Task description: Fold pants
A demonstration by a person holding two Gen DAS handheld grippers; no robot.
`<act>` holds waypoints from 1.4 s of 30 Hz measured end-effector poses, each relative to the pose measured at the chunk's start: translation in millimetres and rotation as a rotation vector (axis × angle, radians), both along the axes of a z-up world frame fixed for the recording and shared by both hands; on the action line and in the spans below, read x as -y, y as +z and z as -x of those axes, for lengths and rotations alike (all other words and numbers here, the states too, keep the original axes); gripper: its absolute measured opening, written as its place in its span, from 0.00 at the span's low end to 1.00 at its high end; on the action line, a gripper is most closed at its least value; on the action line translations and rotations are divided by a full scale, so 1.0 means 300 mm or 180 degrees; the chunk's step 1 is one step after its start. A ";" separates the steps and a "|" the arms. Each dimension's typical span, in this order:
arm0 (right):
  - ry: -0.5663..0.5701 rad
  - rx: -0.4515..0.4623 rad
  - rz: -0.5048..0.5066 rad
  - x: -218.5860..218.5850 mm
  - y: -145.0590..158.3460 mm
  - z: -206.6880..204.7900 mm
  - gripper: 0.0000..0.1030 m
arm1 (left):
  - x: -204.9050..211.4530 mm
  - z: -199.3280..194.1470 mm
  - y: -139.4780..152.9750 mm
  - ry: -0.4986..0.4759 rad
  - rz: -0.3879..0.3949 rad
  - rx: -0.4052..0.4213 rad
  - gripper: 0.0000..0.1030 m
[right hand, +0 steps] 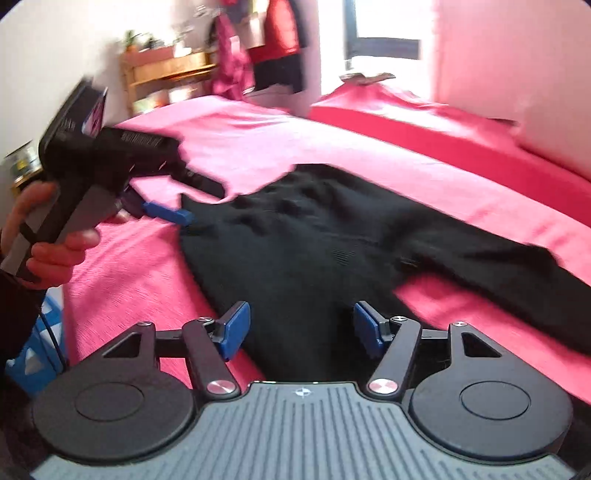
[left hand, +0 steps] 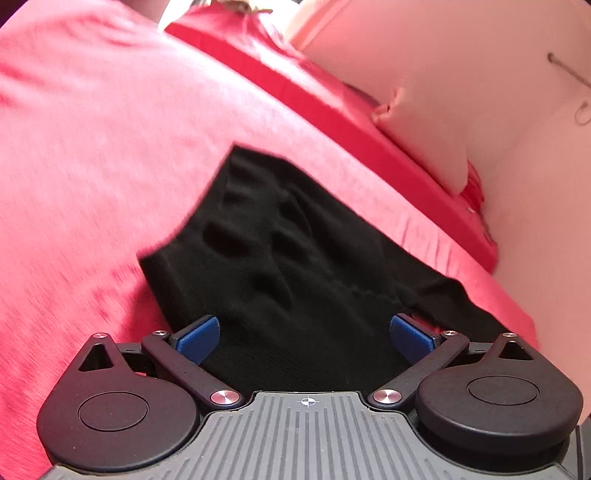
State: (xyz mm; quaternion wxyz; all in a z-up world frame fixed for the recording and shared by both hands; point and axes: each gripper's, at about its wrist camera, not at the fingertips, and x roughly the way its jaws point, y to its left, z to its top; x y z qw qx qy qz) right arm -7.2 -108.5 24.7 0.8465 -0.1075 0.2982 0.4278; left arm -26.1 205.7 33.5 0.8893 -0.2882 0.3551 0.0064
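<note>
Pants (right hand: pixel 314 251), one black pair, lie spread on the pink-covered bed (right hand: pixel 258 133), one leg trailing to the right. Two grippers hover over them: the left gripper (left hand: pixel 304 338) and right gripper (right hand: pixel 301 328) both have jaws apart, holding nothing. Only the right wrist view shows the person's left hand (right hand: pixel 33 229), a wooden shelf (right hand: pixel 166 74) and hanging clothes (right hand: pixel 273 44). Lettering on the left gripper's body is too blurred to read.

Pink bedsheet (right hand: pixel 258 140) covers the bed across mid-frame, red mattress edge (right hand: pixel 424 136) toward the right. Wooden shelf (right hand: pixel 166 74) upper left with small plants (right hand: pixel 140 38) on top. Clothes (right hand: pixel 273 44) hang top centre, window (right hand: pixel 384 29) beside them. Blue box (right hand: pixel 37 354) lower left. White pillow (left hand: pixel 424 74) upper right in left wrist view.
</note>
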 end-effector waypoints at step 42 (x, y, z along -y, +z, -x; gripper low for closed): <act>-0.0607 -0.0509 -0.0426 0.028 0.020 -0.213 0.63 | 0.094 -0.117 0.013 -0.0269 -0.0531 0.0043 1.00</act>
